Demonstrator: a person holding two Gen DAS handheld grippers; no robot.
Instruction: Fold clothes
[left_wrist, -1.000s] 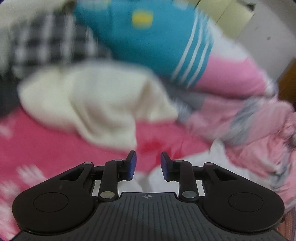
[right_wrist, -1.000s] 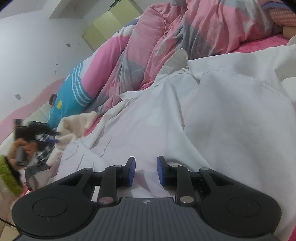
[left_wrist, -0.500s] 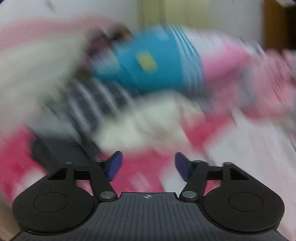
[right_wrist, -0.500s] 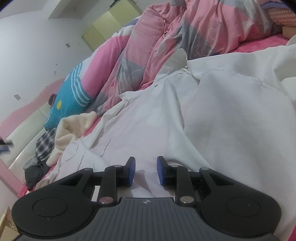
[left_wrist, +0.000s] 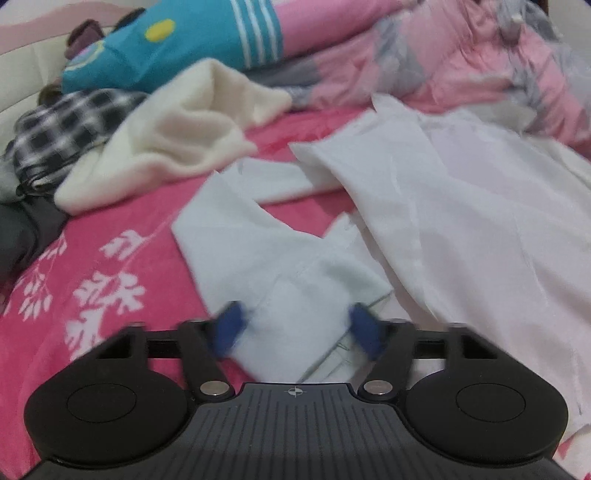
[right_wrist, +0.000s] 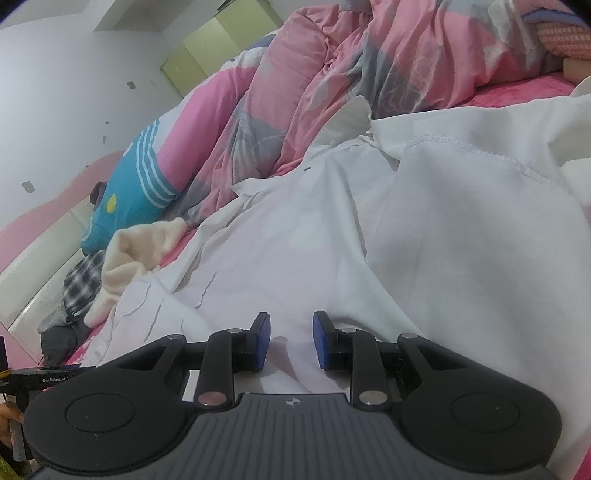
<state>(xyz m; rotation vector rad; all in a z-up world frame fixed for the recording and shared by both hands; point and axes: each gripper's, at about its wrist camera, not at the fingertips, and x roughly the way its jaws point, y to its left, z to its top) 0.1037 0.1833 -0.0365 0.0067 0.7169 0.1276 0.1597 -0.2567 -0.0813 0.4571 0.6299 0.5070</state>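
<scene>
The white shirt (left_wrist: 424, 206) lay across centre and right on the pink bedsheet (left_wrist: 110, 236). The left gripper (left_wrist: 295, 325) was closing around its corner; the right gripper (right_wrist: 291, 341) pinched a fold.

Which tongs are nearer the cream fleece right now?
Left. The left tongs hover over the white garment's cuff, the cream fleece just ahead; the right tongs sit farther off.

right gripper (right_wrist: 291, 339): jaws narrowly parted, a fold of white garment (right_wrist: 424, 240) lying between the blue pads (right_wrist: 261, 341); whether they pinch it is unclear
ahead of fingers: white cloth spreading forward and right
ahead left: cream garment (right_wrist: 136, 254), checked cloth (right_wrist: 83, 280), blue striped pillow (right_wrist: 129, 192)
far ahead: pink quilt (right_wrist: 369, 74)
low left edge: left gripper (right_wrist: 40, 378), partly seen
</scene>
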